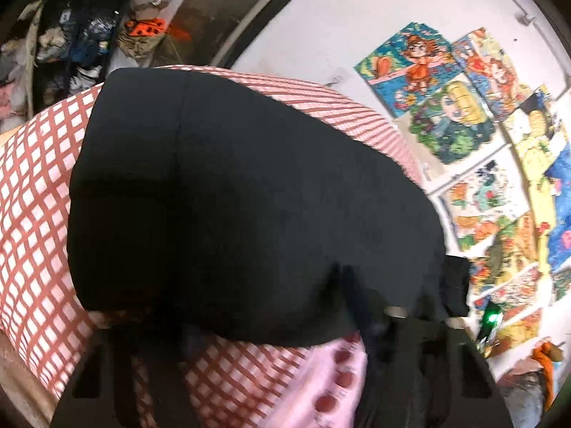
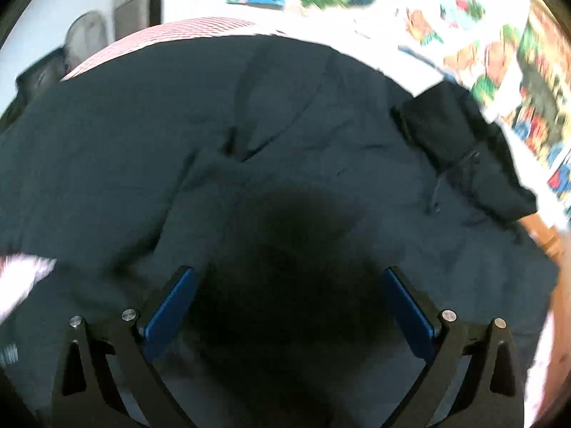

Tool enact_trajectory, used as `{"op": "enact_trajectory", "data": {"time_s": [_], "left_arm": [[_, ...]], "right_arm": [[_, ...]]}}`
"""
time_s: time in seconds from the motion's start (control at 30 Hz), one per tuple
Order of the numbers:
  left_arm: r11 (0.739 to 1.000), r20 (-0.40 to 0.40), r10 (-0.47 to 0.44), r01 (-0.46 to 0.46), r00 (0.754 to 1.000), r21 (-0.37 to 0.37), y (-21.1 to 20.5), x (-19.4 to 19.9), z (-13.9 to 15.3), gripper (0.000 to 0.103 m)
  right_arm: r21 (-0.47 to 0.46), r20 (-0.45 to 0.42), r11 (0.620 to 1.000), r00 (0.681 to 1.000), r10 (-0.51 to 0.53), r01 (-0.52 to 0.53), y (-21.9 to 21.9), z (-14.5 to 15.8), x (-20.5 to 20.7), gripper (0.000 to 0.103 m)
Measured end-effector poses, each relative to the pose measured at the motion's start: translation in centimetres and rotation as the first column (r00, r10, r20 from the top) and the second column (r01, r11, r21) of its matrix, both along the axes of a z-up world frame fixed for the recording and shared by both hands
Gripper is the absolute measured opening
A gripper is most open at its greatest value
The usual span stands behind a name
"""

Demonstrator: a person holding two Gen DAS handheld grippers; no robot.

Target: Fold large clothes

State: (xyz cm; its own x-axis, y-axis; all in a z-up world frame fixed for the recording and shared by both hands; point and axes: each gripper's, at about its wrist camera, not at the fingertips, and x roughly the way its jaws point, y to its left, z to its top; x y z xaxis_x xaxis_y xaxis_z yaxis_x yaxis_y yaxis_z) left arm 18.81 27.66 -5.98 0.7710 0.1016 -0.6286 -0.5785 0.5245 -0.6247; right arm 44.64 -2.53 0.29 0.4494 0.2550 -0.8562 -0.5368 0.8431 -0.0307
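A large black garment (image 1: 232,196) lies spread over a bed with a red-and-white checked sheet (image 1: 35,196). In the left wrist view its near hem crosses the tips of my left gripper (image 1: 282,335). The dark fingers (image 1: 378,331) stand apart, the sheet shows in the gap between them, and the tips are blurred against the cloth. In the right wrist view the garment (image 2: 249,125) fills the frame, with a folded-over part (image 2: 464,149) at the right. My right gripper (image 2: 289,274) hovers over the cloth, its blue pads (image 2: 171,306) wide apart with nothing pinched.
Colourful drawings (image 1: 464,107) cover the white wall behind the bed. Cluttered shelves (image 1: 71,35) stand at the far left. A pink dotted cloth (image 1: 332,385) lies under the garment's near hem. The striped sheet edge (image 2: 171,26) shows beyond the garment.
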Motion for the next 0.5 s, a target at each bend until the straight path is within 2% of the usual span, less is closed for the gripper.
{"op": "enact_trajectory", "data": {"time_s": [0.07,0.17,0.23,0.37,0.5], "left_arm": [[0.999,0.002,0.006,-0.006,1.000,0.032,0.5,-0.2,-0.1,0.033],[0.997,0.022,-0.003,0.001,1.000,0.082,0.5,-0.1,0.4,0.018],[0.992,0.044,-0.019,0.014,0.999,0.125,0.4,-0.2,1.3,0.012],[0.961,0.100,-0.061,0.031,0.993,0.274,0.1,-0.6,4.6,0.010],[0.898,0.158,-0.132,0.051,0.979,0.438,-0.2,-0.3,10.1,0.009]], "right_arm": [[0.010,-0.036,1.000,0.999,-0.013,0.014,0.7,-0.9,1.5,0.101],[-0.040,-0.053,0.999,0.999,-0.009,0.007,2.4,-2.7,2.5,0.101],[-0.075,-0.060,0.997,0.998,-0.001,-0.004,3.1,-3.9,2.6,0.101],[-0.031,-0.092,0.999,0.996,-0.016,0.013,2.7,-4.5,2.7,0.102],[0.014,-0.054,1.000,0.998,0.012,-0.011,1.7,-2.4,1.4,0.101]]}}
